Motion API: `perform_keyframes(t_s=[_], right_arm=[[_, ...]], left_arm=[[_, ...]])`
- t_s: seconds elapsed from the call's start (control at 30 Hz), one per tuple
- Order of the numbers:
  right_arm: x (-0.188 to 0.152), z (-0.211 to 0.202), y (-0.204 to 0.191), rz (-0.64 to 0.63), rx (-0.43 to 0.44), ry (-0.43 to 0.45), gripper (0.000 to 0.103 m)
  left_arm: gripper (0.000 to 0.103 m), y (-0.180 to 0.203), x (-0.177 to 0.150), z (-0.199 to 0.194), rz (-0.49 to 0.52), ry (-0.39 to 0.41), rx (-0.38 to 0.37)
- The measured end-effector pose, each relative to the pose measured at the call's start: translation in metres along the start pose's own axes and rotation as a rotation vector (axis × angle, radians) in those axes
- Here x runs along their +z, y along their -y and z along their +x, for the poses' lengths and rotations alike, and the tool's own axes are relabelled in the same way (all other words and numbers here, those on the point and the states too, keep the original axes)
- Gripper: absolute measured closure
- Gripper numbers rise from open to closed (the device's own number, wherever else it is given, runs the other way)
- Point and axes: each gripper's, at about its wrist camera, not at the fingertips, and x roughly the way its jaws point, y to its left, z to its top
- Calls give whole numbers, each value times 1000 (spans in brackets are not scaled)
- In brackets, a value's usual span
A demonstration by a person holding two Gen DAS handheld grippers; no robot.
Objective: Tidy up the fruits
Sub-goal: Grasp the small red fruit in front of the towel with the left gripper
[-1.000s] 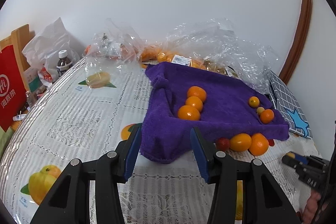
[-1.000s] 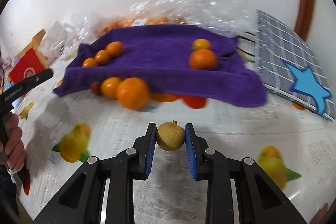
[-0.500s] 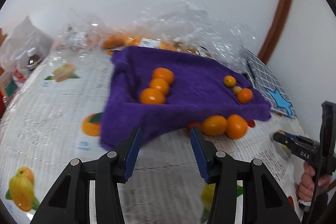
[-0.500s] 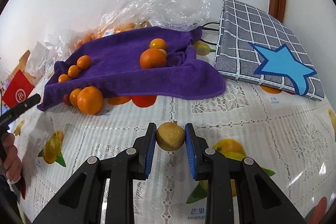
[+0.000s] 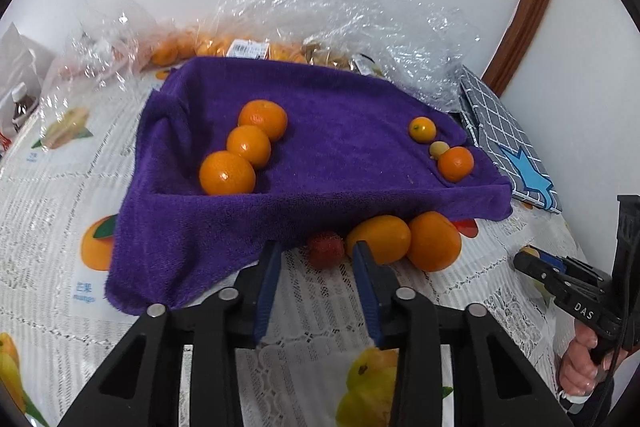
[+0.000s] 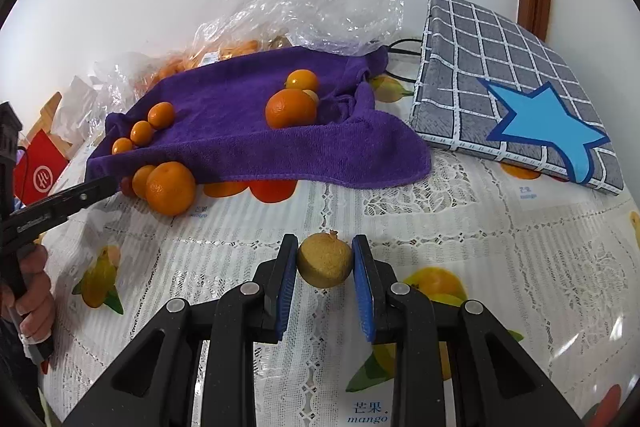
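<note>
White wall is backing a surface (image 6: 460,227) draped in a lace-patterned cloth printed with mangoes and oranges; crinkled clear plastic bags (image 5: 352,23) are lying beyond a purple terry towel (image 5: 340,147).

Left gripper (image 5: 316,279): jaws have just been closing and are standing partly apart, nothing between the blue pads. A small red fruit (image 5: 326,250), round with a dull skin and possibly a strawberry, is lying straight ahead of the gap, just past the tips and at the towel's near edge. Being roughly round, it is offering no long axis to align to. Just right of the right jaw an oval orange-yellow fruit (image 5: 378,239) is touching a glossy tangerine (image 5: 434,241). The left gripper is the nearer tool to this cluster.

Right gripper (image 6: 325,273): jaws are pinching a small tan, rough-skinned round fruit (image 6: 325,259), probably a longan, across its middle, stem nub up, above the surface. Ahead and left of it on the towel, a tangerine (image 6: 291,108) is touching a kumquat (image 6: 303,81).

Three smooth tangerines (image 5: 244,147) are sitting in a touching row in the towel's fold, ahead and left of the left jaws.
</note>
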Motion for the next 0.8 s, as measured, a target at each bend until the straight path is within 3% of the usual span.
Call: perform_keyframes(t_s=[0.23,0.47,0.8], right_arm=[[0,2,2,12,22,-7,75],[1,4,1,1,26,-17,75],[0,5,3,6,27,-17,75]], left_arm=[[74,5,3,9,5,-25,-2],[76,7,7,19,-18,-48,45],[81,8,4,12,3,-16,21]])
